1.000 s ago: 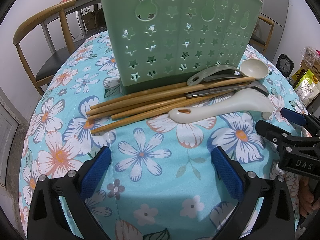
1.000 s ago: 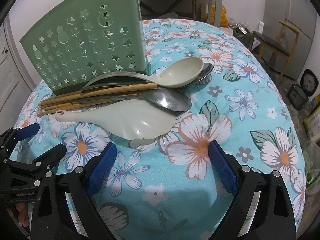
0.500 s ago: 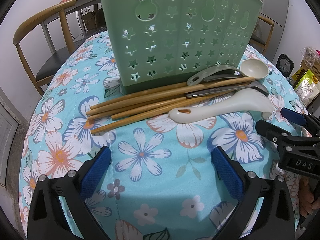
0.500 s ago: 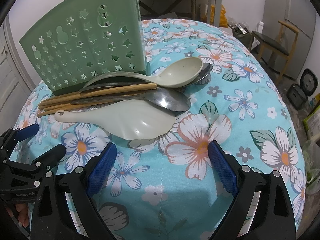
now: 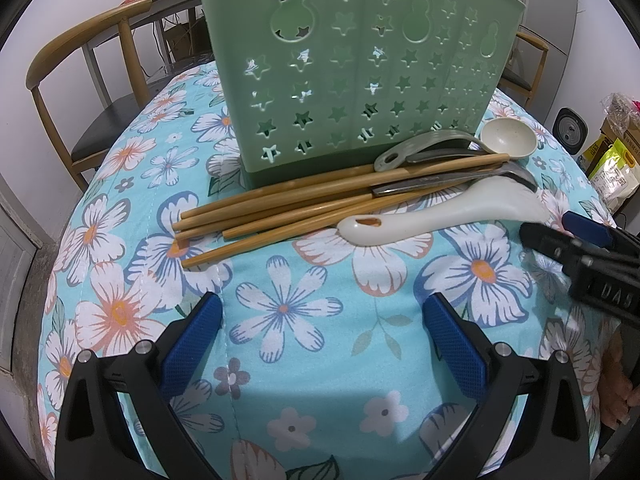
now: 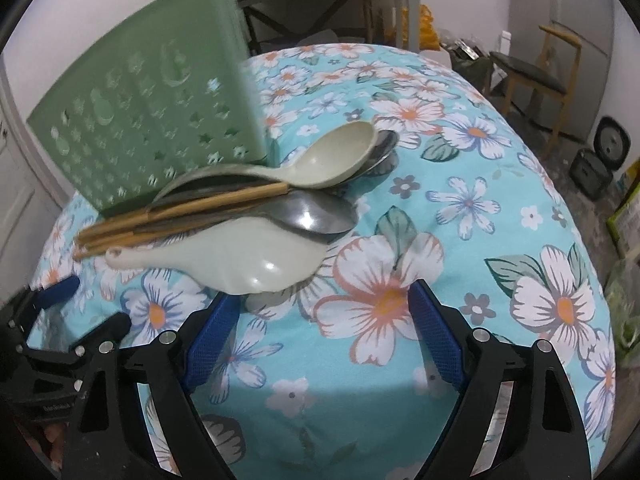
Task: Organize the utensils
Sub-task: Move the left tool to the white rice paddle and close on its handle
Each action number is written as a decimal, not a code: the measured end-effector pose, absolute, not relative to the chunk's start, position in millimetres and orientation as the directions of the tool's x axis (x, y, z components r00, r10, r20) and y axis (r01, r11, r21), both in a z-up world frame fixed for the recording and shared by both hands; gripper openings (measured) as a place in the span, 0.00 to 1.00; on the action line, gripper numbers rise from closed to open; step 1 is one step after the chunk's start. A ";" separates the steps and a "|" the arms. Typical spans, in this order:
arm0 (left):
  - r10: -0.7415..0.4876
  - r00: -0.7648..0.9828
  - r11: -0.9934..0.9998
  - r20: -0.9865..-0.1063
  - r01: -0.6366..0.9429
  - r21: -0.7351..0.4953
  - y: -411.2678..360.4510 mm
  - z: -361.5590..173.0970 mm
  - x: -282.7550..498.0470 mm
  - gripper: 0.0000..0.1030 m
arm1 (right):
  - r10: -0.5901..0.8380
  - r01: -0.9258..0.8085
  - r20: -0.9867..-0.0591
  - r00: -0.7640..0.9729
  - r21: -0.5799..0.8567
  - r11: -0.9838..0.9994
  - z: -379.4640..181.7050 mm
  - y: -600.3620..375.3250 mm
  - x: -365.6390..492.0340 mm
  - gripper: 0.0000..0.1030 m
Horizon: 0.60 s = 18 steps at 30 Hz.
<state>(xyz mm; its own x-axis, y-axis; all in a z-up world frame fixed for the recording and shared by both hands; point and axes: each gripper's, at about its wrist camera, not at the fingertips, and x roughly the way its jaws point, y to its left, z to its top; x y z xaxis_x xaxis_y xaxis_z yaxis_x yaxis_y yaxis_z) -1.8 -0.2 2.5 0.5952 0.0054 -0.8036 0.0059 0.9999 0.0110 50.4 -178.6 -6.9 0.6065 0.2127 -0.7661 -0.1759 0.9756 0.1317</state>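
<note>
The utensils lie in a heap on the desk (image 5: 304, 364), just in front of the green holder (image 5: 360, 64): chopsticks (image 5: 304, 208), a metal spoon (image 6: 316, 216), a pale ladle (image 6: 336, 156) and, nearest, the white rice paddle (image 6: 256, 260). The left tool (image 5: 320, 332) hovers wide and empty short of the heap. The right tool (image 6: 320, 320) is narrowing its jaws with nothing between them; one pad sits just beside the paddle's blade. The likely step is picking the paddle. To do it well, I would straddle its narrow handle rather than the broad blade, close only once both pads flank it, then lift straight up so the chopsticks leaning on it are not dragged.
</note>
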 end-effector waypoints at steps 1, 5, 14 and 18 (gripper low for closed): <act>0.006 0.595 1.000 -0.804 0.006 0.012 -0.6 2.6 -1.8 0.96 | 0.227 -0.173 -0.764 0.604 0.152 0.973 -6.3 -181.6 52.3 0.79; 0.006 0.595 1.000 -0.803 0.006 0.013 0.2 2.0 -1.9 0.96 | 0.255 -0.154 -0.757 0.602 0.203 0.967 -3.9 -189.0 57.6 0.79; 0.006 0.595 1.000 -0.804 0.006 0.012 -0.1 2.2 -1.9 0.96 | 0.341 -0.096 -0.702 0.625 0.363 0.927 -1.6 -210.4 64.2 0.79; 0.010 0.596 1.000 -0.803 0.007 0.018 -0.2 2.0 -1.8 0.96 | 0.338 -0.094 -0.688 0.642 0.367 0.925 -3.1 -209.2 59.6 0.79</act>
<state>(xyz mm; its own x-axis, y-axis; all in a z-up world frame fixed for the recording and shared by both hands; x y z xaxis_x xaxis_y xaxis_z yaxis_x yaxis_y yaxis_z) -1.8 -0.2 2.0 0.5958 0.0100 -0.8031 0.0071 0.9998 0.0177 59.6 -209.2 -3.1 0.6421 0.3383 -0.6879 -0.0939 0.9253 0.3674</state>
